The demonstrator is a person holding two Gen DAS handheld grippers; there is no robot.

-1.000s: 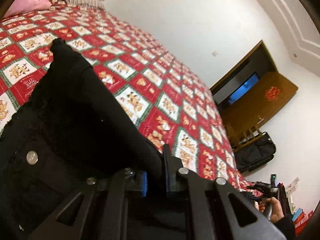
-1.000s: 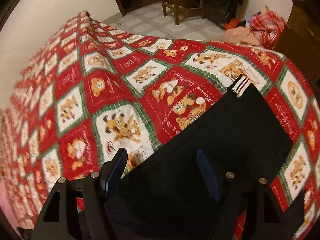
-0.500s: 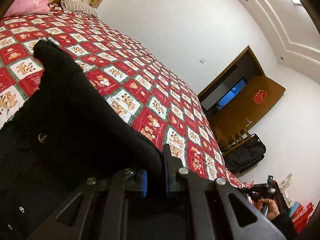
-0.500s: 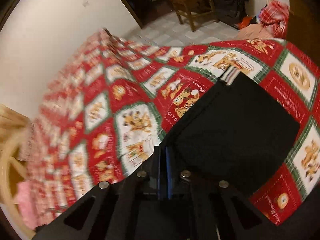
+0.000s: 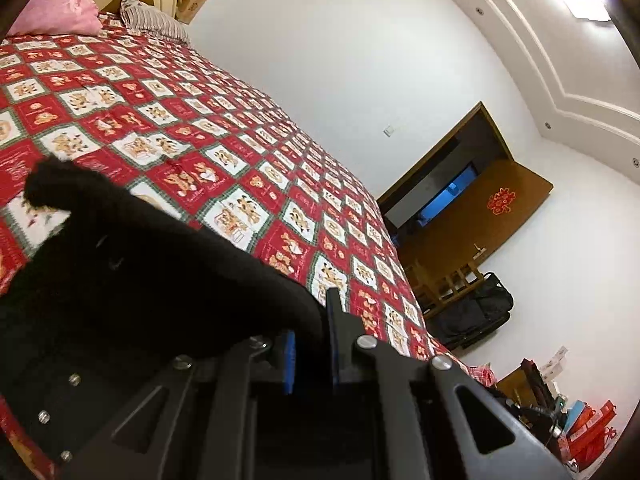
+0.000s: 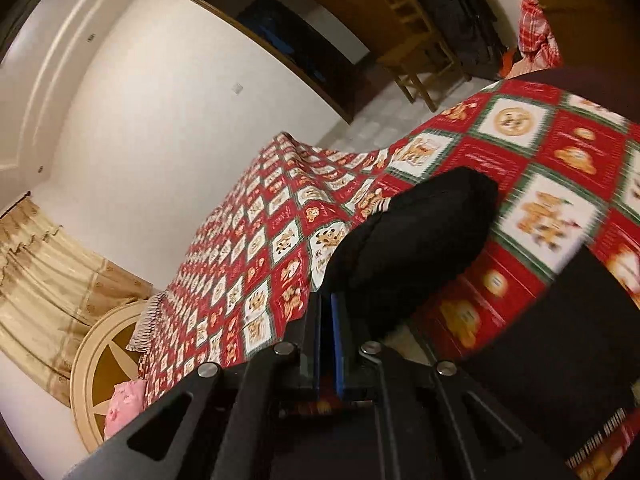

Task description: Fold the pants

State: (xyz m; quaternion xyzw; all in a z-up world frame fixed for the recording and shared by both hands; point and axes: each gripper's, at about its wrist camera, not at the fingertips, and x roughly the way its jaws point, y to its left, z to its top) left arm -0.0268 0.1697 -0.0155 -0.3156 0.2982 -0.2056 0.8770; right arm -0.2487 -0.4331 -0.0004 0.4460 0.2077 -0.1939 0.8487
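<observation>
Overall, the bed with the red, white and green patchwork quilt (image 5: 248, 152) carries the black fabric pants (image 5: 132, 264). Left gripper (image 5: 312, 344) fingers pinch one raised pants edge. Right gripper (image 6: 329, 344) fingers, pressed together, apparently pinch another fold (image 6: 416, 232).

Black pants (image 5: 132, 280), which I hold raised off the red patchwork bedspread (image 5: 224, 128), fabric bunched and draping, silver rivets showing near one edge.

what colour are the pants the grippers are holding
Black pants; they show best in the left wrist view, against the red patterned bedspread.
</observation>
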